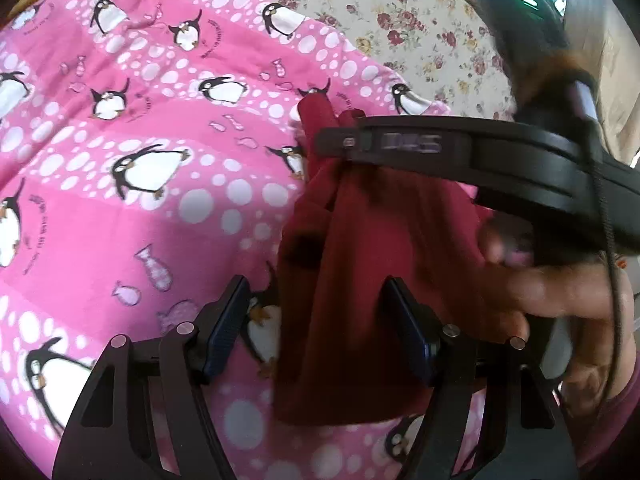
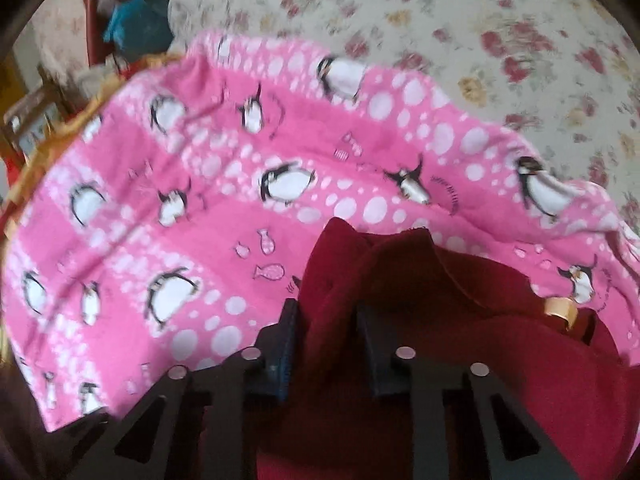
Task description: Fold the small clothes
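Pinching the dark red garment (image 2: 332, 280) with the right gripper (image 2: 326, 328) while the left gripper (image 1: 316, 320) hangs apart around it, that bunched fabric could slip free.

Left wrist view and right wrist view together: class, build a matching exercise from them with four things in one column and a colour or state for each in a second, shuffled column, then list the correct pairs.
Things:
1. garment
2. blanket
3. left gripper
4. right gripper

Colour or state:
A. pink with penguins
B. pinching a fold of cloth
C. dark red
D. jaws apart, cloth hanging between

Pairs: 1-C, 2-A, 3-D, 4-B
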`<act>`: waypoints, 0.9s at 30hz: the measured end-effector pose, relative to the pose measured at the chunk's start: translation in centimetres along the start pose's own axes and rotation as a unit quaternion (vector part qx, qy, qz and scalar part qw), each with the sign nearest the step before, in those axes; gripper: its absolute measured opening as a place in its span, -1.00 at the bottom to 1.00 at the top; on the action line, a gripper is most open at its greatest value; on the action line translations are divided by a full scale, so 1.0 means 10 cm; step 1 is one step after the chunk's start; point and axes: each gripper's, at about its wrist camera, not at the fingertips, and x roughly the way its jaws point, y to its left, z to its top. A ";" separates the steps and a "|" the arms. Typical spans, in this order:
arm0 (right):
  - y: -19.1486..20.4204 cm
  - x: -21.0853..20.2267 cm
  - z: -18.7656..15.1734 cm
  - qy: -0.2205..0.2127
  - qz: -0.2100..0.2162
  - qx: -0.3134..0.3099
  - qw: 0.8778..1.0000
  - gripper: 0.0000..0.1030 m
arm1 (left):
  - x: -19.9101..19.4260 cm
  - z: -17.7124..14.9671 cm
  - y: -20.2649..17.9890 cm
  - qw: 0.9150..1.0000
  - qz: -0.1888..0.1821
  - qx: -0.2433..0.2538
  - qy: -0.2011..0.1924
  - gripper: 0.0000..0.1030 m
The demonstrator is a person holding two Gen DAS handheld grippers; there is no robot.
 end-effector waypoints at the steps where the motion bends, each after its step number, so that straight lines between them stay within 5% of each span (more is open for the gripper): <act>1: -0.03 -0.05 0.00 -0.004 0.006 0.005 1.000 -0.58 | 0.01 0.00 -0.02 1.000 -0.004 0.002 -0.003 0.37; 5: -0.19 -0.17 -0.06 -0.006 0.022 0.028 0.999 -0.65 | 0.04 0.01 -0.12 0.999 -0.039 0.012 -0.011 0.35; 9: -0.28 -0.25 -0.10 -0.009 0.026 0.041 0.999 -0.66 | 0.03 0.02 -0.22 0.998 -0.052 0.026 -0.022 -0.07; 14: -0.35 -0.35 -0.12 -0.013 0.023 0.047 0.999 -0.66 | -0.03 0.04 -0.20 0.996 -0.085 0.018 -0.027 -0.36; 23: -0.47 -0.48 -0.14 -0.010 0.034 0.073 0.997 -0.66 | -0.15 0.01 -0.38 0.993 -0.101 0.053 -0.041 -0.47; 24: -0.47 -0.50 -0.11 -0.010 0.039 0.078 0.996 -0.52 | -0.15 0.02 -0.39 0.992 -0.102 0.053 -0.043 -0.47; 27: -0.37 -0.50 -0.02 -0.007 0.036 0.072 0.997 0.42 | -0.17 0.01 -0.37 0.993 -0.097 0.053 -0.046 -0.47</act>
